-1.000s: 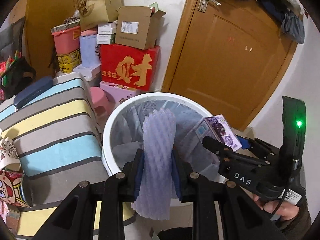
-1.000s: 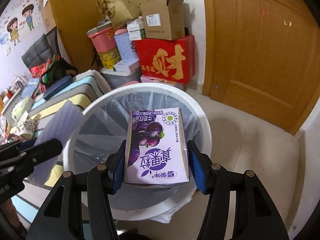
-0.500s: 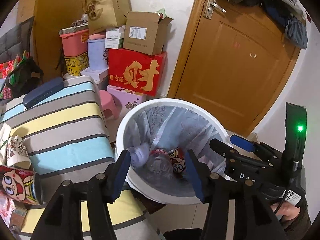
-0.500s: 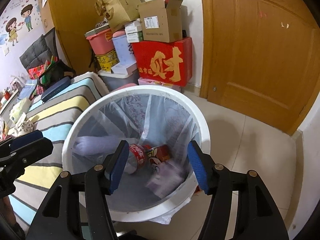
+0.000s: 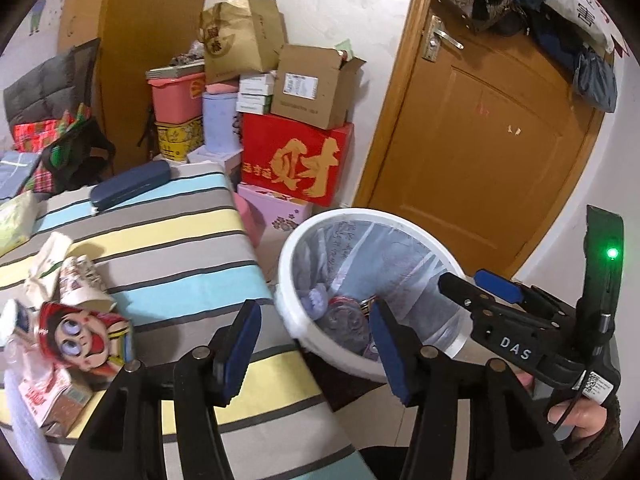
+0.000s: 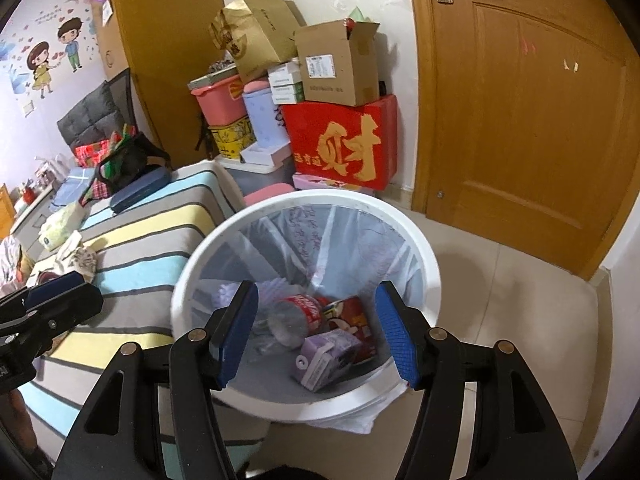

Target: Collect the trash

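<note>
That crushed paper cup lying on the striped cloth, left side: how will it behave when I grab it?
The paper cup looks dented and lies on its side, so it is probably light and will likely crush further. Its tapered round body may roll or skid on the striped cloth if nudged.

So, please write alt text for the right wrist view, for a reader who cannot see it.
The open right gripper hovers empty over a white bin holding a purple carton, a red can and a plastic bottle.

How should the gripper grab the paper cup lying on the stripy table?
Grip the paper cup across its round body, near the middle. It lies on its side on the striped table, so come from above with a finger on each curved side. Squeeze gently; it looks thin and already crumpled. The left gripper, open and empty, is nearest.
</note>
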### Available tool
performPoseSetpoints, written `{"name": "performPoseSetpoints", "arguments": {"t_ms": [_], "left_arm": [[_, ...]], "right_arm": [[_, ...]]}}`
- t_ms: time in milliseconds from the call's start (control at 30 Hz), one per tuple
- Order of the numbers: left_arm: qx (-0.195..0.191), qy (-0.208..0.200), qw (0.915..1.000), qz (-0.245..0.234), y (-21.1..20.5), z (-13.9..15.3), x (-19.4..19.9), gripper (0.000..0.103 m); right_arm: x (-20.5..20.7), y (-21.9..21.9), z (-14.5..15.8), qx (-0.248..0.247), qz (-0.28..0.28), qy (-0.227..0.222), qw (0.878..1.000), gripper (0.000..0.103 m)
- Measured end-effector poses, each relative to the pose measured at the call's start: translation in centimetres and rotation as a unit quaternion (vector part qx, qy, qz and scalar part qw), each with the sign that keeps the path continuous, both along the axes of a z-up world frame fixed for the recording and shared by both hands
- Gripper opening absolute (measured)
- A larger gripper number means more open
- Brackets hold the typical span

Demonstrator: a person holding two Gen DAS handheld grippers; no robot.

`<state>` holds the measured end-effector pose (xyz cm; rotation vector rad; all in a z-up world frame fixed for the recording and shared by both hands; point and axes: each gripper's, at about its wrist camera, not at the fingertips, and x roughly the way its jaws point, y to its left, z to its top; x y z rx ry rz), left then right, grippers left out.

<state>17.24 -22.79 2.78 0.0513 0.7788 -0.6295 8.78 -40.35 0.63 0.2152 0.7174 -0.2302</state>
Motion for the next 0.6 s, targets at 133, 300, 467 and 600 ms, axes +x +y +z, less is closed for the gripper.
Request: {"name": "performPoseSetpoints", "arguments": {"t_ms": [133,300,467,600], "left_arm": [[0.000,-0.011,0.9998,0.014,1.9,0.5,-0.8,0.056],[0.011,-0.029,0.9986,0.042,4.2,0.8,-1.9,0.056],[0.023,-0.049,0.9964,0.066,6.4,1.0,-3.3,0.056],[0.021,-0.050,0.9955,0.077,8.3,1.1,-3.9,0.056]], "right_arm": [[0.0,1.1,0.2,0.001,0.009,-0.008,1.000,0.063],[-0.4,2.7,0.3,0.004,0.020,-0.016,1.000,0.063],[-0.5,4.4,0.3,0.007,0.033,-0.020,0.999,0.063],[-0.3,5.9,0.4,0.010,0.049,-0.024,0.998,0.063]]}}
